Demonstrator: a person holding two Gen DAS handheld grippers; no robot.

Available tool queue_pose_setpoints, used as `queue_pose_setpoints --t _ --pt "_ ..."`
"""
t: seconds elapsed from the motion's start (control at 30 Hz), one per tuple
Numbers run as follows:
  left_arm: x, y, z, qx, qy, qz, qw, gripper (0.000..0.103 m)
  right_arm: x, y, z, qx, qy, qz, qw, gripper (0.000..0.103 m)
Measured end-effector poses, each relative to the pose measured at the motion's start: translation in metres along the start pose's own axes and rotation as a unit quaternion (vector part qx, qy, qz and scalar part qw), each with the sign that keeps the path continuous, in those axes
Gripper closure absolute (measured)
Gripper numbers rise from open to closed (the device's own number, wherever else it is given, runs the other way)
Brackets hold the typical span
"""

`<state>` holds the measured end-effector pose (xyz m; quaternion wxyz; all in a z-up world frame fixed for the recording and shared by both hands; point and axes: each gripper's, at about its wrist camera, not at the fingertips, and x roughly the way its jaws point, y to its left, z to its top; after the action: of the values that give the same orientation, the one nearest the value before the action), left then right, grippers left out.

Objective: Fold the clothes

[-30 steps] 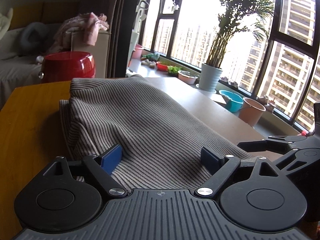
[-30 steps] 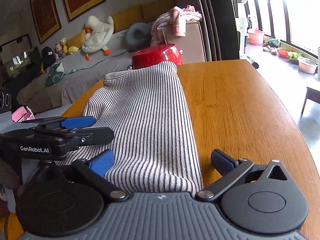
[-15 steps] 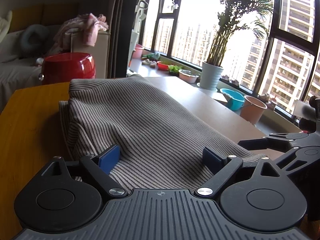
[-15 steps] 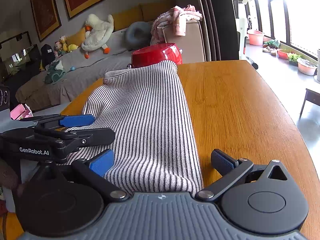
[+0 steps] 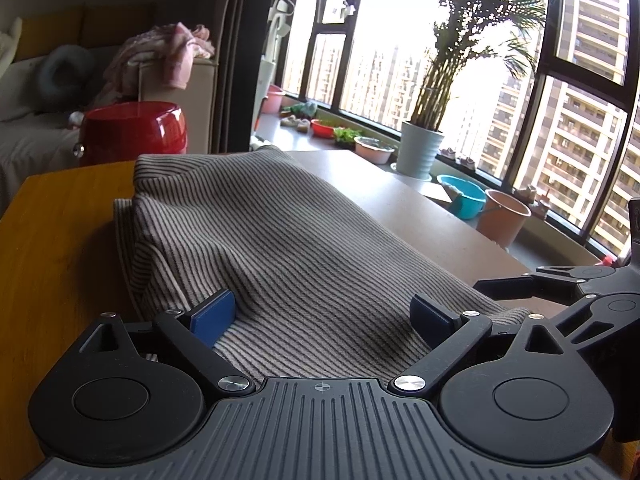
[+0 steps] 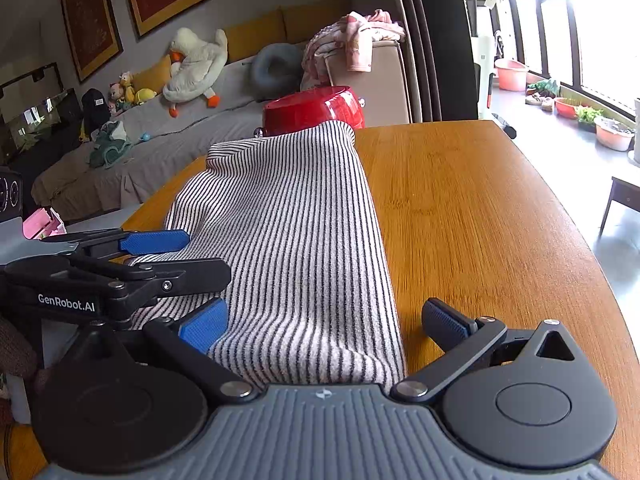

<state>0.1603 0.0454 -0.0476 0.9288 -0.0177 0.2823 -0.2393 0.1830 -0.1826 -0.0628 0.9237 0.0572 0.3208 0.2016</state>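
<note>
A striped grey-and-black garment (image 5: 280, 248) lies folded lengthwise on the wooden table (image 6: 480, 216); it also shows in the right wrist view (image 6: 304, 232). My left gripper (image 5: 324, 312) is open, its blue pads (image 5: 212, 314) standing on either side of the garment's near edge. My right gripper (image 6: 324, 324) is open over the near end of the cloth, its right finger (image 6: 446, 322) above bare wood. The left gripper also shows from the side in the right wrist view (image 6: 132, 264), resting on the cloth's left edge.
A red pot (image 6: 316, 110) stands at the table's far end behind the garment. Beyond are a sofa with plush toys (image 6: 196, 64) and a pile of pink laundry (image 6: 356, 36). A potted palm (image 5: 424, 148) and basins (image 5: 460, 200) line the window sill.
Both grippers have stayed wide open and nearly still at the garment's near end; the views have shifted only slightly. The cloth lies as before.
</note>
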Motion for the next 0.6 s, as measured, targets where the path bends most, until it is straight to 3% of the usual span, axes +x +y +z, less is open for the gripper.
queue_pose_setpoints --t 0.6 --pt "-0.0003 0.0044 -0.0016 -0.007 -0.005 -0.006 0.9999 0.005 0.0002 0.0012 -0.0006 0.002 -0.001 0.001 1.0 0.0"
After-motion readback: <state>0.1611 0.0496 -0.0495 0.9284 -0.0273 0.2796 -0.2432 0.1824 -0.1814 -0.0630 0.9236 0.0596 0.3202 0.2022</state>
